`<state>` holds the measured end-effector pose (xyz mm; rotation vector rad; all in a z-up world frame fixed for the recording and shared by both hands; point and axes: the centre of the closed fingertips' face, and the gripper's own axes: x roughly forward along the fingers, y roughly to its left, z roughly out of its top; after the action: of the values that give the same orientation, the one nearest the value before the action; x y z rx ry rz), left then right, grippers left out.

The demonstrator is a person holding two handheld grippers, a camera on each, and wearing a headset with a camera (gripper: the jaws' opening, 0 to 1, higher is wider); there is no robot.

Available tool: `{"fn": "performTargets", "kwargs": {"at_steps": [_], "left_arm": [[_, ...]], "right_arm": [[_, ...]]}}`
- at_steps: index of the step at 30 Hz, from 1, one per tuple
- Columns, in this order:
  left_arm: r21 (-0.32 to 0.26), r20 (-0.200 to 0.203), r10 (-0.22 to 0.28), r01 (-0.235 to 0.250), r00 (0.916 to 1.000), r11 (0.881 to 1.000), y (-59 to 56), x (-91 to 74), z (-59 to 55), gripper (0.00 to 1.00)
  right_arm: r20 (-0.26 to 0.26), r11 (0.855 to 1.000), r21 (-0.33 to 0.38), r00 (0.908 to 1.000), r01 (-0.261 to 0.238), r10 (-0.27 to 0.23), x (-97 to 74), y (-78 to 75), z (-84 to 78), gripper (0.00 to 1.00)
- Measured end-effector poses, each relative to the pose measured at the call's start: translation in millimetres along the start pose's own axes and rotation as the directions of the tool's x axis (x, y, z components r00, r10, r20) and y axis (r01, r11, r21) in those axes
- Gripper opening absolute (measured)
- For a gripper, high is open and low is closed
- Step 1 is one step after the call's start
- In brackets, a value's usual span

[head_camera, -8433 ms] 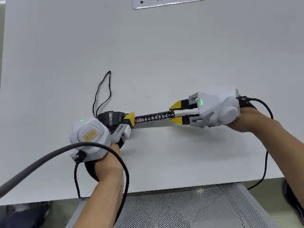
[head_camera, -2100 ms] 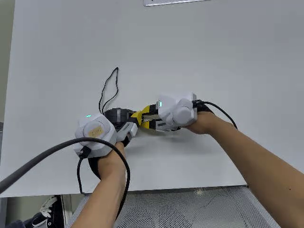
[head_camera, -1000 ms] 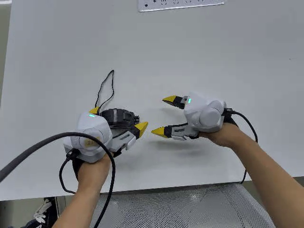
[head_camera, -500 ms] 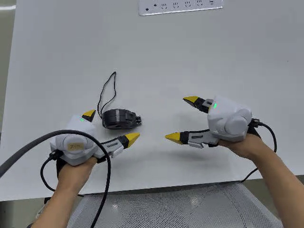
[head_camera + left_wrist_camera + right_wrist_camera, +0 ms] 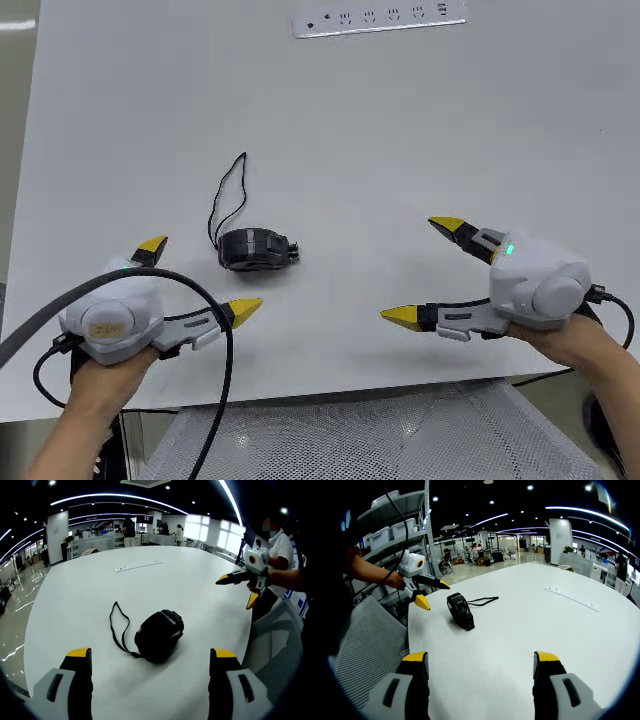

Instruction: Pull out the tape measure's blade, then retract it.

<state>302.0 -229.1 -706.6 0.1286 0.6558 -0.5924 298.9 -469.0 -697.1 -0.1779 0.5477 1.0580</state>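
Note:
The black tape measure (image 5: 256, 249) lies on the white table (image 5: 360, 130), its blade fully inside and its thin black wrist cord (image 5: 226, 195) curling away behind it. It also appears in the left gripper view, tape measure (image 5: 159, 634), and in the right gripper view, tape measure (image 5: 460, 611). My left gripper (image 5: 198, 280) is open, down-left of the case and apart from it. My right gripper (image 5: 425, 270) is open too, well to the right of the case. Nothing sits between either pair of yellow-tipped fingers.
A white power strip (image 5: 378, 17) lies at the far edge of the table. A thick grey cable (image 5: 120, 290) loops over the left gripper. A perforated grey chair seat (image 5: 400, 440) is below the table's near edge.
Both grippers have let go and opened. They have drawn apart and back toward the near edge, leaving the tape measure lying alone with its blade retracted.

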Motion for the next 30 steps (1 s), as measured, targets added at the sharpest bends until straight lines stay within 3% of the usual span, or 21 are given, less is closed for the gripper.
{"fn": "performTargets", "kwargs": {"at_steps": [10, 17, 30], "left_arm": [[-0.002, 0.022, -0.043, 0.043, 0.9988, 0.999, 4.5, -21.2, 0.0, 0.99], [0.004, 0.019, -0.062, 0.062, 0.9979, 0.998, 5.4, -20.2, -3.8, 0.99], [0.031, 0.008, -0.071, 0.071, 0.9974, 0.997, 4.8, -18.4, -5.8, 0.99]], "right_arm": [[0.006, 0.999, 0.031, 0.9996, 0.029, -0.029, -19.8, -10.1, -10.6, 0.92], [0.016, 0.999, 0.034, 0.9991, 0.039, -0.039, -30.3, -16.0, -15.0, 0.93], [0.008, 0.998, 0.038, 0.9991, 0.041, -0.042, -31.1, -15.8, -14.5, 0.93]]}}
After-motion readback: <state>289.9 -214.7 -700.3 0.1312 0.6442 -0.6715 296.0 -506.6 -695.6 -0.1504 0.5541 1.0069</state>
